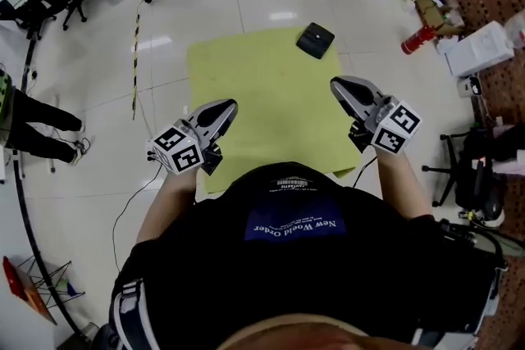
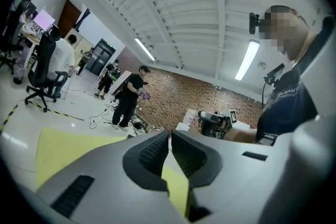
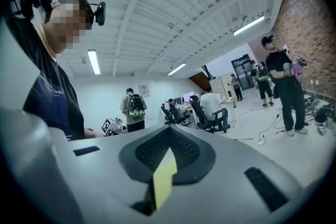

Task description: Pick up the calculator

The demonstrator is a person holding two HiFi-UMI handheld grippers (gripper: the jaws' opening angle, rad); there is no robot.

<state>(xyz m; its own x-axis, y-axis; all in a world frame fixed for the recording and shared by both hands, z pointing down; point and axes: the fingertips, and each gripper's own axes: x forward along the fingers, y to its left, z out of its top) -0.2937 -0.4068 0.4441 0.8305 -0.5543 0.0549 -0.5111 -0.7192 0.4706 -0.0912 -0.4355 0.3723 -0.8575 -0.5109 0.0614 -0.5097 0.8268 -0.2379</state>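
Both the left gripper [image 1: 230,106] and right gripper [image 1: 335,83] are clenched, empty. Best open the right, then straddle the calculator [image 1: 315,39] at the table's [image 1: 246,78] upper edge.

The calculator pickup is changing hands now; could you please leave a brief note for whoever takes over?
Left gripper: jaws shut, empty, held above the yellow mat's left side.
Right gripper: jaws shut, empty, above the mat's right edge.
Calculator: lying at the mat's far edge, untouched, nearer the right gripper.
Done: nothing yet.
Left: open jaws, reach, grip, lift.
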